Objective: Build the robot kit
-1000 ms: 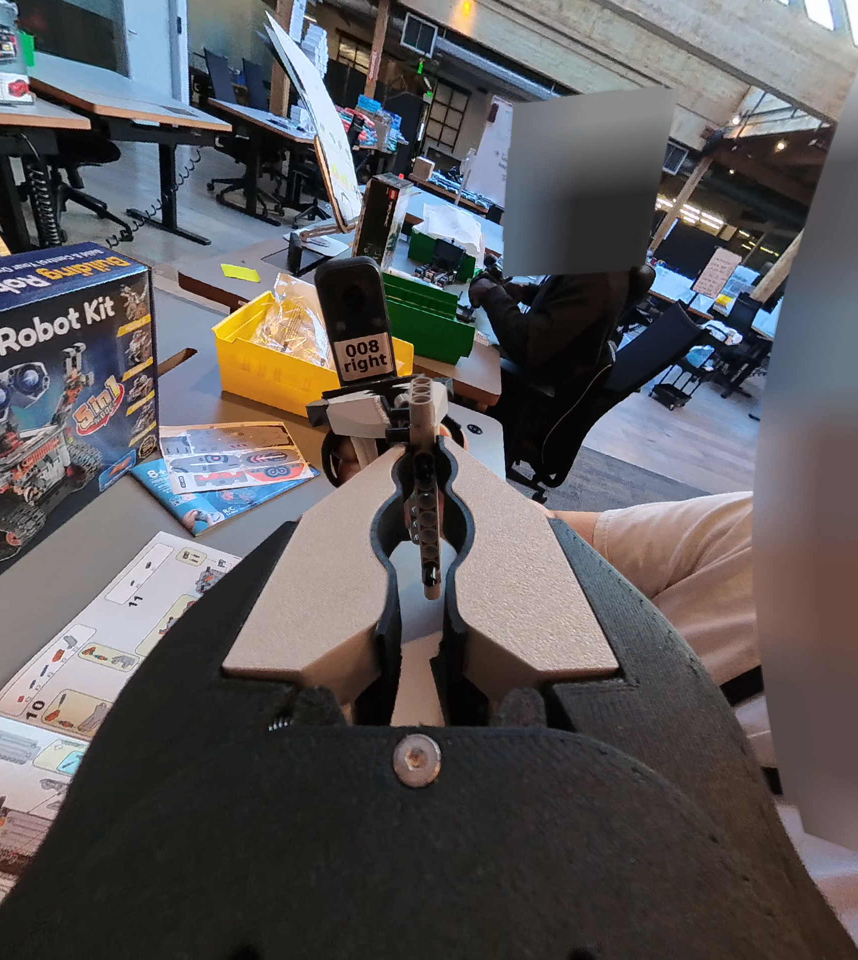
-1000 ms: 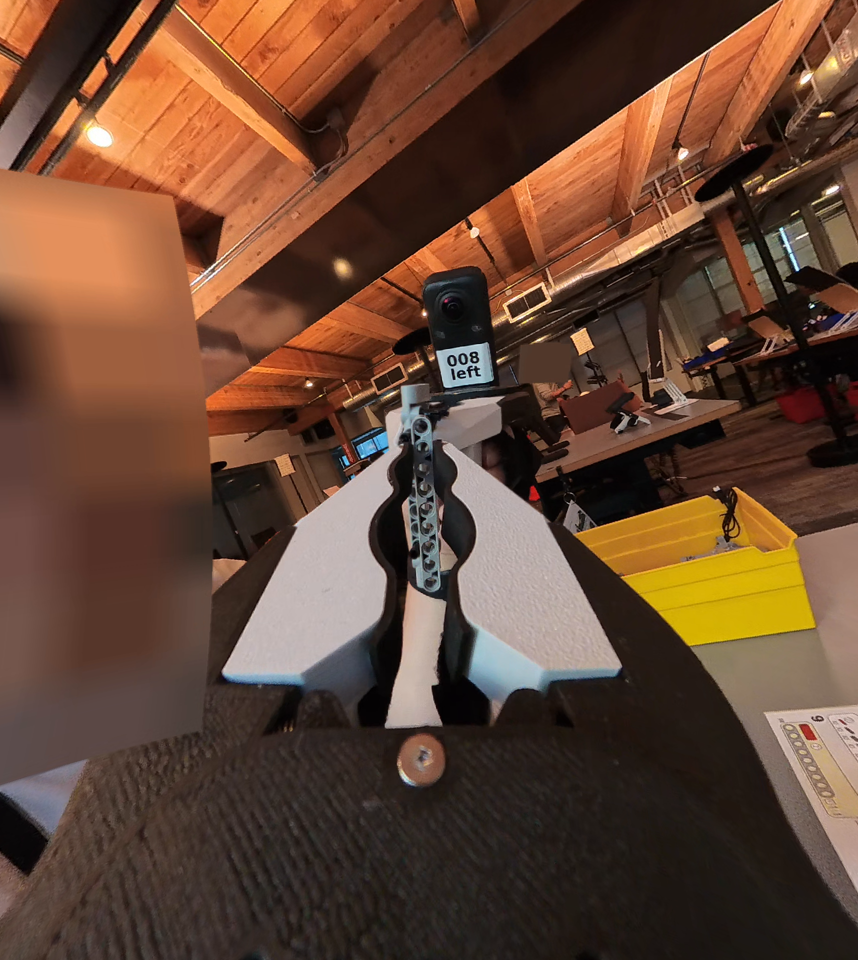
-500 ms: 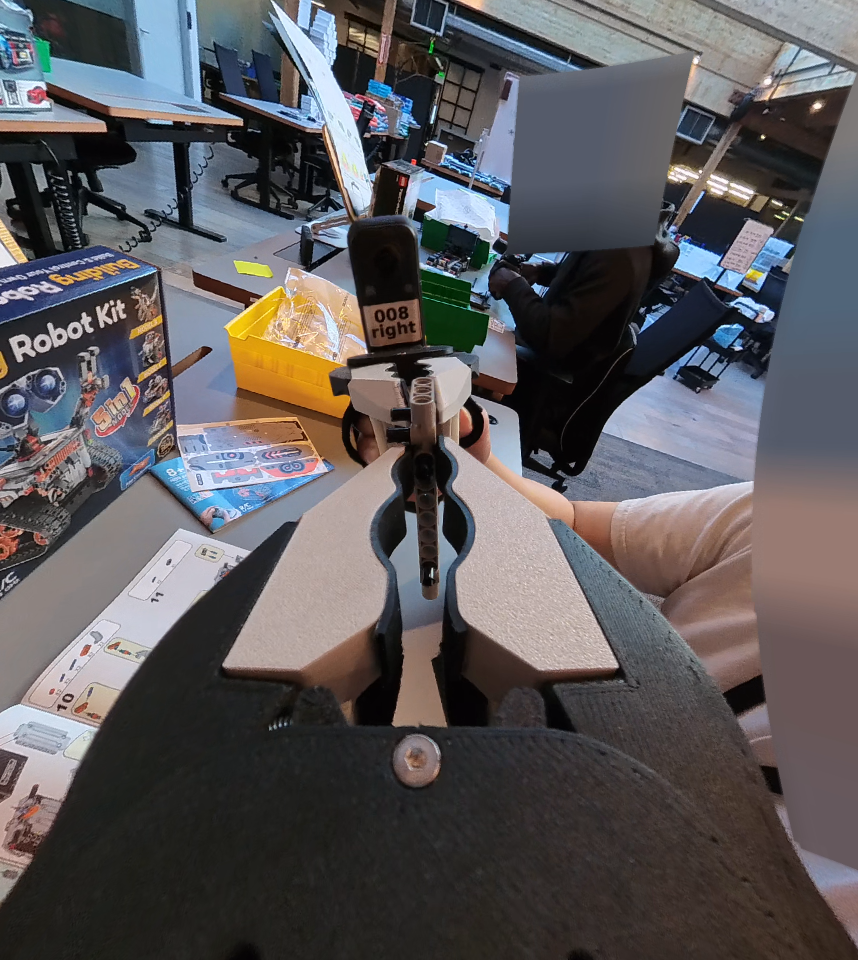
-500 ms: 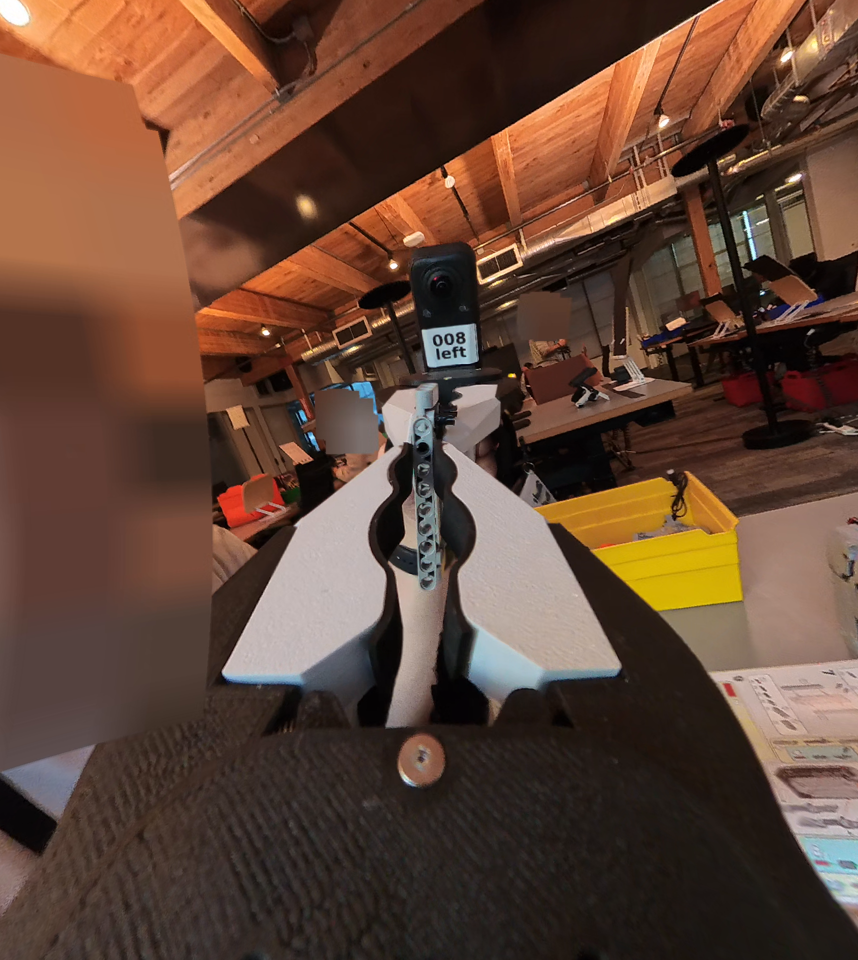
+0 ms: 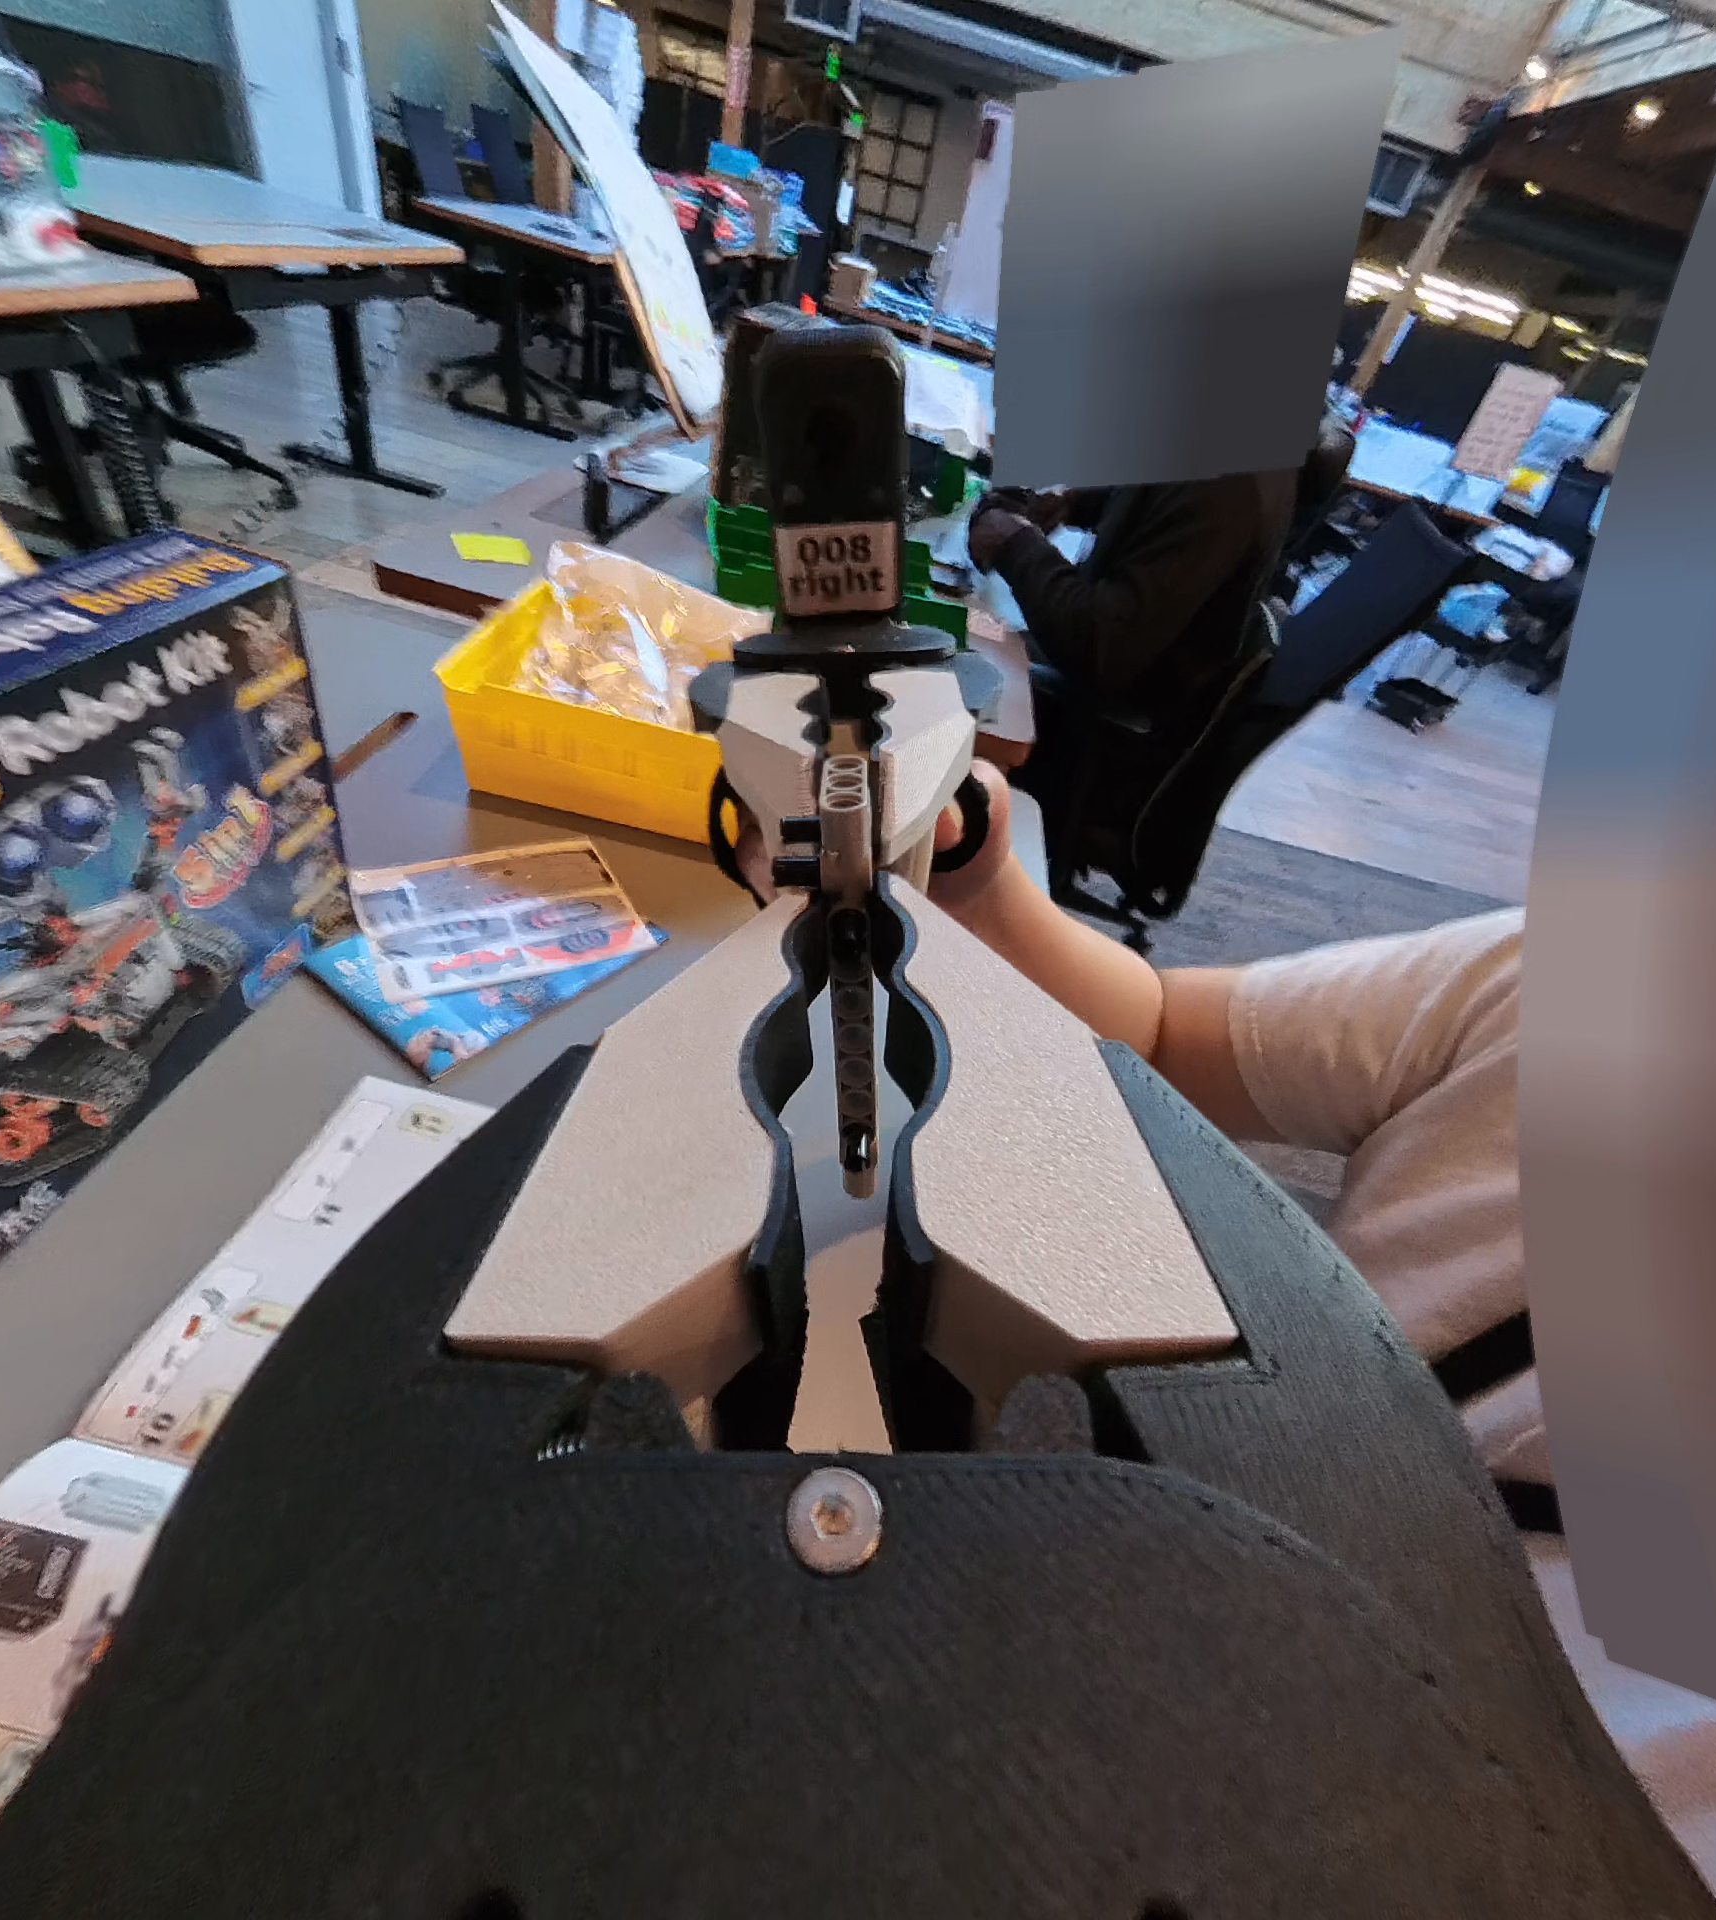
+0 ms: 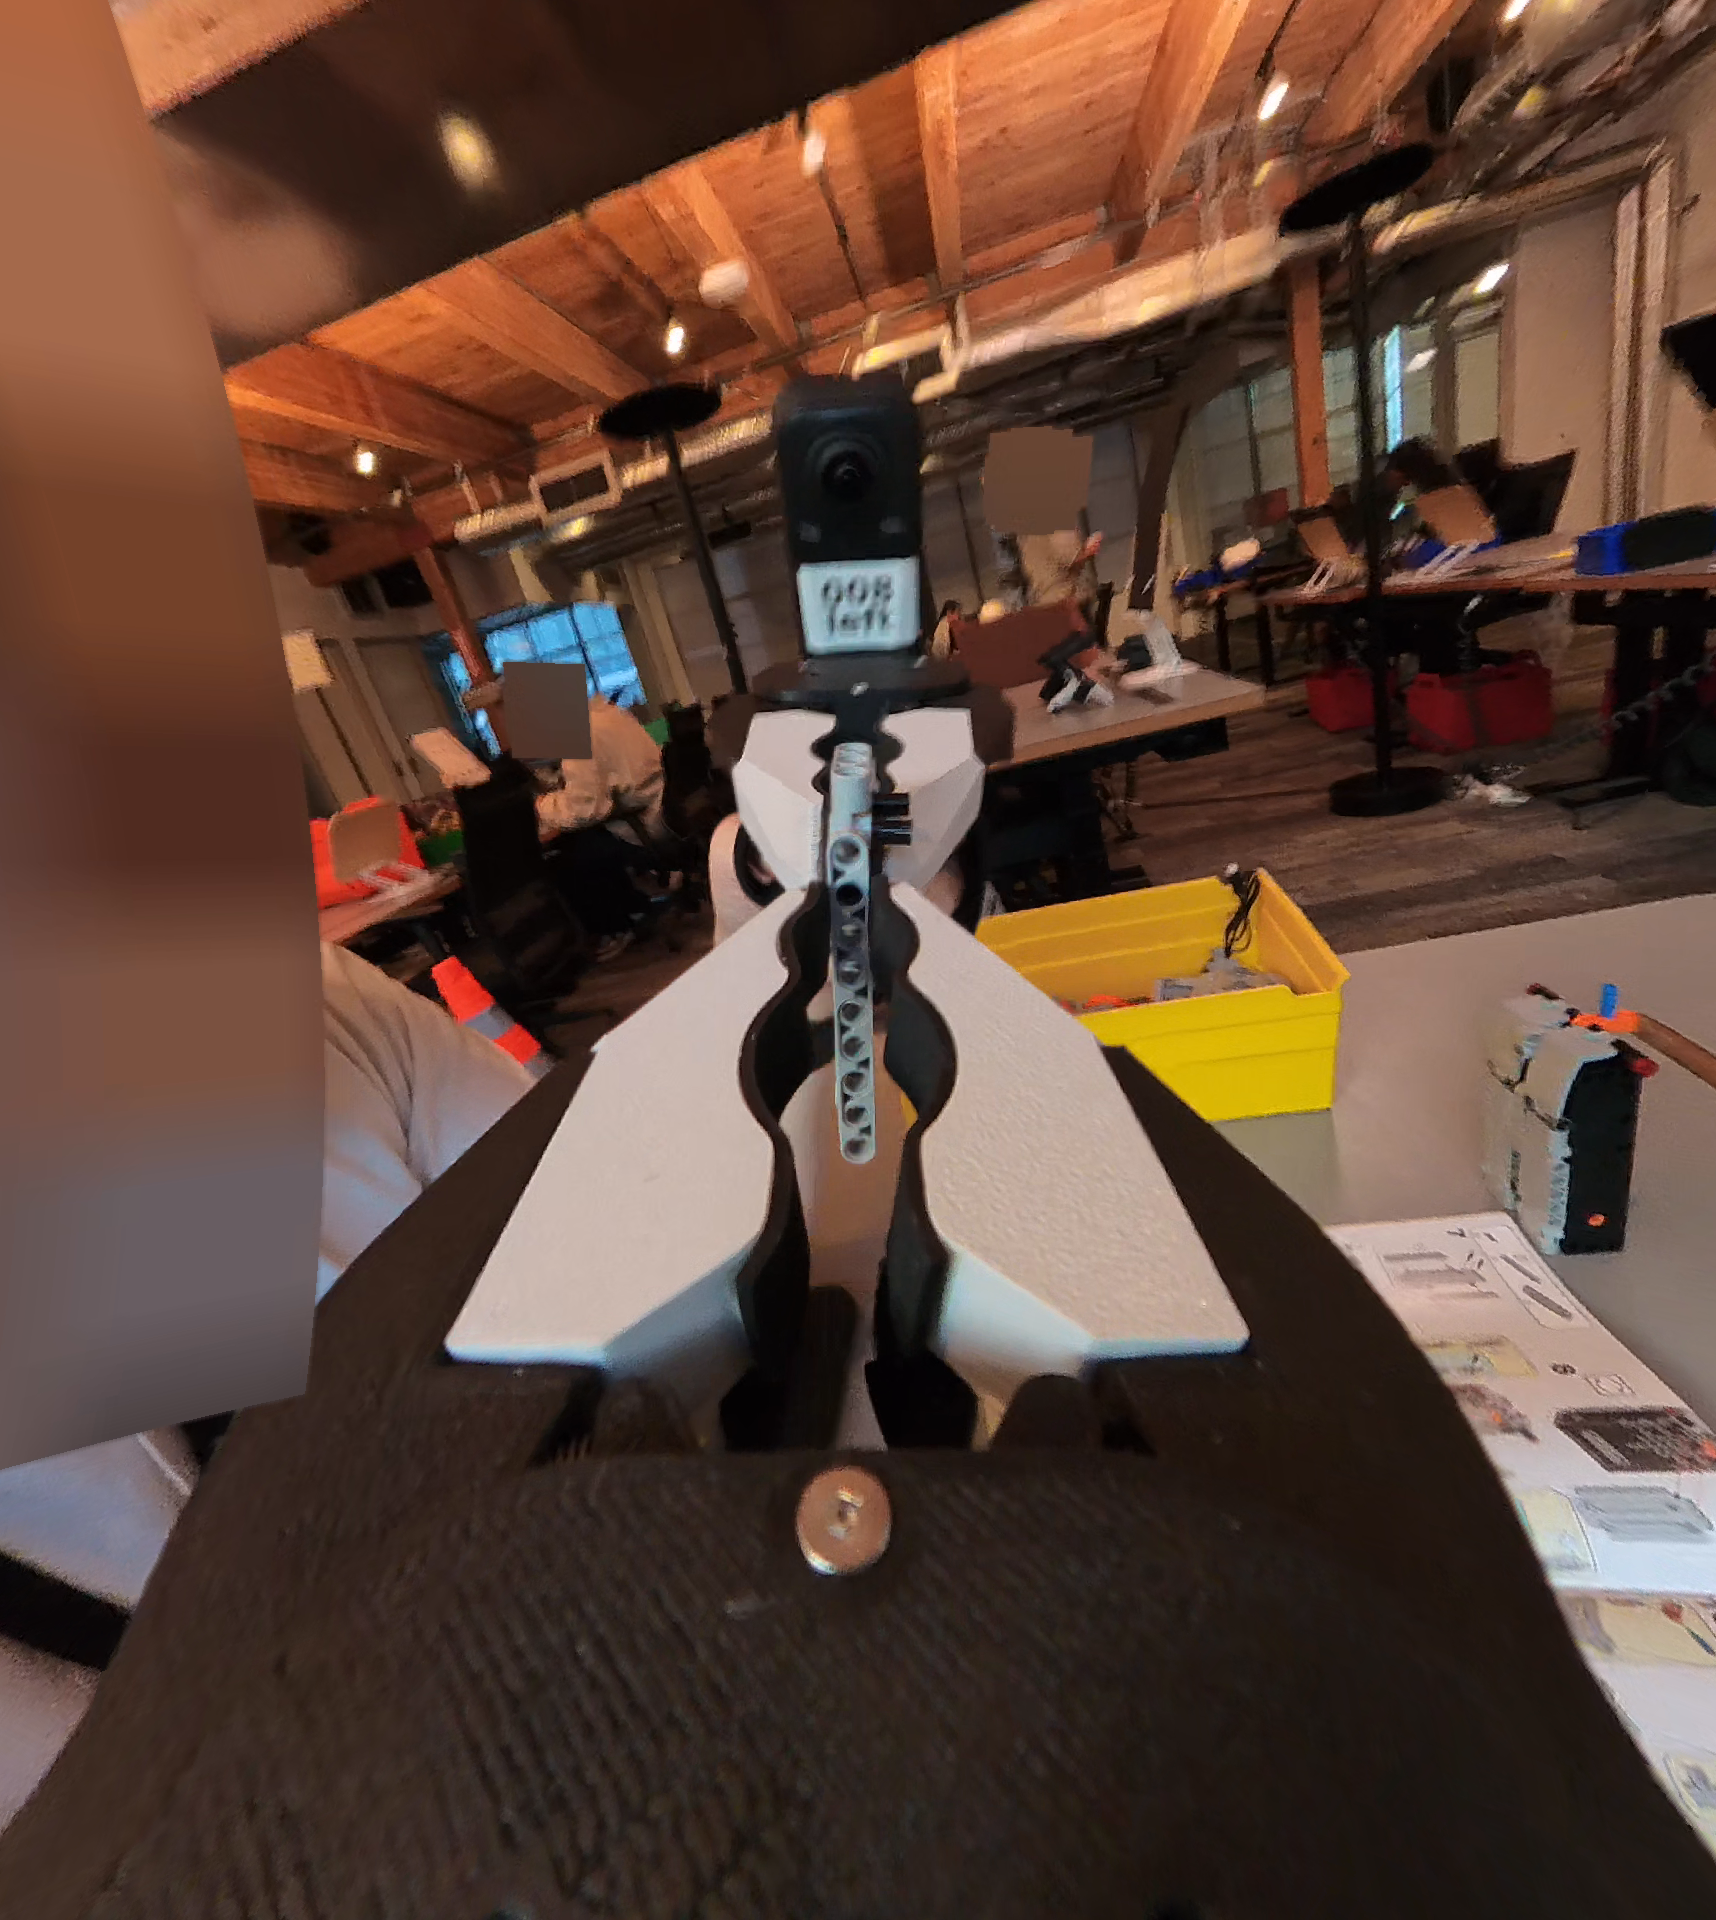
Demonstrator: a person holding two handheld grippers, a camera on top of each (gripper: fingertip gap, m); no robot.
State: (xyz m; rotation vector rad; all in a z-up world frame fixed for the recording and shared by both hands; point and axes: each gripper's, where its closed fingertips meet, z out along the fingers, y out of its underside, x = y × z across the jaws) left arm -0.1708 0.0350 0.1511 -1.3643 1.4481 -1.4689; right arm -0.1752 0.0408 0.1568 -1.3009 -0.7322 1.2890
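Note:
My left gripper [image 5: 846, 920] is shut on a dark grey beam with holes [image 5: 852, 1049] that runs along its jaws. My right gripper [image 6: 849, 909] is shut on a light grey beam with holes [image 6: 852, 1039]. The two grippers face each other nose to nose above the table. The right gripper [image 5: 843, 748] shows straight ahead in the left wrist view, and the left gripper [image 6: 854, 769] shows straight ahead in the right wrist view. The beams meet between the fingertips, where short black pins [image 5: 794, 847] stick out sideways. A hand [image 5: 989, 862] holds the right gripper.
On the grey table [image 5: 158, 1091] lie a robot kit box [image 5: 85, 831], a leaflet [image 5: 490, 945], instruction sheets [image 5: 262, 1299] and a yellow bin of bags [image 5: 563, 748]. The right wrist view shows another yellow bin [image 6: 1218, 1049], a part-built model [image 6: 1560, 1122] and instruction sheets [image 6: 1560, 1403]. Less than 4 cm separates the two grippers' tips.
Both grippers have tilted downward and drawn closer together, so each looms larger in the other's view. The table and the part-built model have come into the right wrist view. Both stay shut.

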